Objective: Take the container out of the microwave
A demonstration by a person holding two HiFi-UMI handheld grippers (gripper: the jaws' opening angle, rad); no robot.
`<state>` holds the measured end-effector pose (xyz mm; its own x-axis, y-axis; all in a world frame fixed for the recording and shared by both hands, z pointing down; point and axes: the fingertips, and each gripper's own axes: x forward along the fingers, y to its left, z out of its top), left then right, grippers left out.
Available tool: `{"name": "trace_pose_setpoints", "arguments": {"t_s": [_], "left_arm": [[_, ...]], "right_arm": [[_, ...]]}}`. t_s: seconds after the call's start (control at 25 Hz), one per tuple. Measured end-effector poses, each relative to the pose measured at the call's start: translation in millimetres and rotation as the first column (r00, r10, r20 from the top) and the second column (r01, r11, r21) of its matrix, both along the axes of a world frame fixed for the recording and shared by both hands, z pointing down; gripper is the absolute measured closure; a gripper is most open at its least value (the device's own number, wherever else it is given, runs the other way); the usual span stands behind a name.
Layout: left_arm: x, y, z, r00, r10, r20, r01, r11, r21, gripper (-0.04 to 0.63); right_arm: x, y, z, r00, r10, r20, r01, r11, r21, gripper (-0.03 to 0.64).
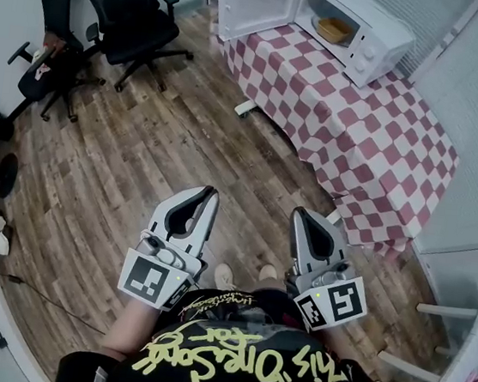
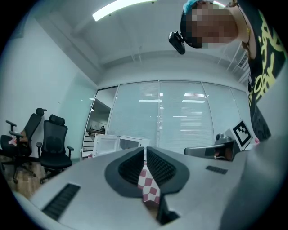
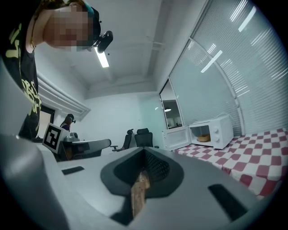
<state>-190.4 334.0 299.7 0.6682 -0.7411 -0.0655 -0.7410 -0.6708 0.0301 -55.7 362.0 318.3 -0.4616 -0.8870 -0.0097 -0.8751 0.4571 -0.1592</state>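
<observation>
Container [image 1: 334, 30] upright, inside open microwave [image 1: 370, 19]

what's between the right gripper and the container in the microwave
Head view: from the right gripper, bare wood floor, then the checkered tablecloth up to the open microwave holding the container.

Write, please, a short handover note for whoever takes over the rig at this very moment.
Left gripper: shut, empty, held level over the wood floor.
Right gripper: shut, empty, level beside it.
The microwave stands on the checked table ahead, with its door open and the container inside.
Done: the door is open.
Left: walk up, open a gripper, grip the container and bring it out.
</observation>
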Motion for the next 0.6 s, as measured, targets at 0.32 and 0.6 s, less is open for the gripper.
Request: {"name": "trace_pose_setpoints", "arguments": {"t_s": [0.32,0.6], "left_arm": [[-2,0,6,1.0,0.014,0.028,-0.014,1.0,0.003,0.572],[1,-7,16,1.0,-0.009,0.018,0.01,0.998,-0.057,0.571]], "right_arm": [[4,0,-2,0.999,0.027,0.017,-0.027,1.0,-0.008,0.607],[20,-9,1,0.997,0.076,-0.019,-0.076,0.997,-0.02,0.607]]}}
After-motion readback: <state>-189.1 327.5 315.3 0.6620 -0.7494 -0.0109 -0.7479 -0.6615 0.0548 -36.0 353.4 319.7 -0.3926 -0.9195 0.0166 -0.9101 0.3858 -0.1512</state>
